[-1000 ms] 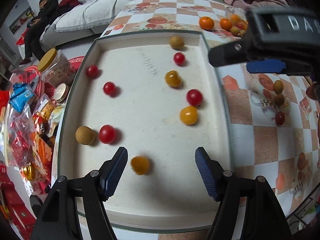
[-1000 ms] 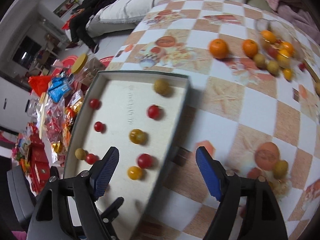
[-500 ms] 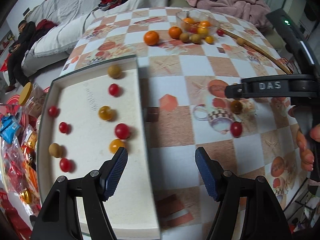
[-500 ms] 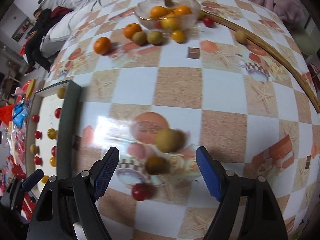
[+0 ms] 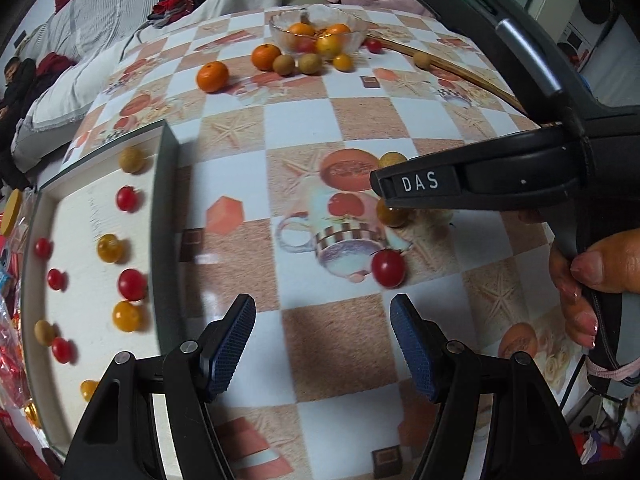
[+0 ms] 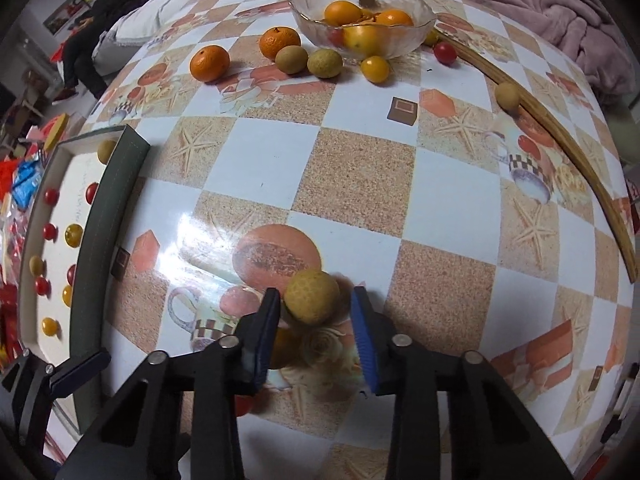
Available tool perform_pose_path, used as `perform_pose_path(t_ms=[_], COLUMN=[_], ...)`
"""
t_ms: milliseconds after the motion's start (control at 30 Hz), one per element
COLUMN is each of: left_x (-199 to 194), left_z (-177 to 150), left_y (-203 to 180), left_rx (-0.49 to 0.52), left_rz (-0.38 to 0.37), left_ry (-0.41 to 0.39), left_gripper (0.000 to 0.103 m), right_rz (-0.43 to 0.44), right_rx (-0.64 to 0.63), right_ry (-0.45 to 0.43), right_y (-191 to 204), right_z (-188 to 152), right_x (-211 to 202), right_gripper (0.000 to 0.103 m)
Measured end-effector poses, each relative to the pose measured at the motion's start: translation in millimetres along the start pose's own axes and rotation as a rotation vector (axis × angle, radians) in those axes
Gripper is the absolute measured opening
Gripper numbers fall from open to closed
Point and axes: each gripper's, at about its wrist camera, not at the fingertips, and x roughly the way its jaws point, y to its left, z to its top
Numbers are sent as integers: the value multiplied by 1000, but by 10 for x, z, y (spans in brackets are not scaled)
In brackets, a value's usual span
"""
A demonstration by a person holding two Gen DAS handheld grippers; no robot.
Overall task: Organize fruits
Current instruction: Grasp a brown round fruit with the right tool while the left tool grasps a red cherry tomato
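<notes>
A tan longan [image 6: 312, 297] lies on the checkered table between my right gripper's [image 6: 314, 300] fingers, which have narrowed around it with small gaps on both sides. A yellow tomato [image 6: 282, 347] lies just below it. My left gripper [image 5: 323, 320] is open and empty above the table, near a red cherry tomato [image 5: 388, 267]. The white tray [image 5: 164, 216] at the left holds several red and yellow tomatoes and longans. In the left wrist view the right gripper's body [image 5: 480, 184] covers part of a yellow fruit [image 5: 391, 216] and the longan [image 5: 393, 159].
A glass bowl [image 6: 400, 48] with oranges stands at the far side, with two mandarins [image 6: 209, 63], longans and tomatoes beside it. A wooden stick [image 6: 560, 136] lies along the right. Snack packets sit left of the tray. A sofa and blanket are behind.
Both grippers swung right from the tray to the table's middle. My right gripper came down around the longan and its fingers narrowed. My left gripper stayed open.
</notes>
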Motion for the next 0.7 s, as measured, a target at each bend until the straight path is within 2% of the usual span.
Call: perform_pose_path(t_ms=[300, 567, 700], left_x=[237, 360, 361], left_z=[145, 224, 223], left_y=[-217, -303, -289], left_rx=[49, 67, 61], left_rz=[-9, 6, 11], left_ry=[6, 7, 4], left_gripper=[71, 71, 46], right_rz=[49, 68, 73], right_rx=[13, 5, 17], right_ry=[-1, 0, -5], right_y=[-268, -315, -339], right_z=[-26, -35, -47], right_x=[-34, -36, -52], right_gripper=[32, 32, 30])
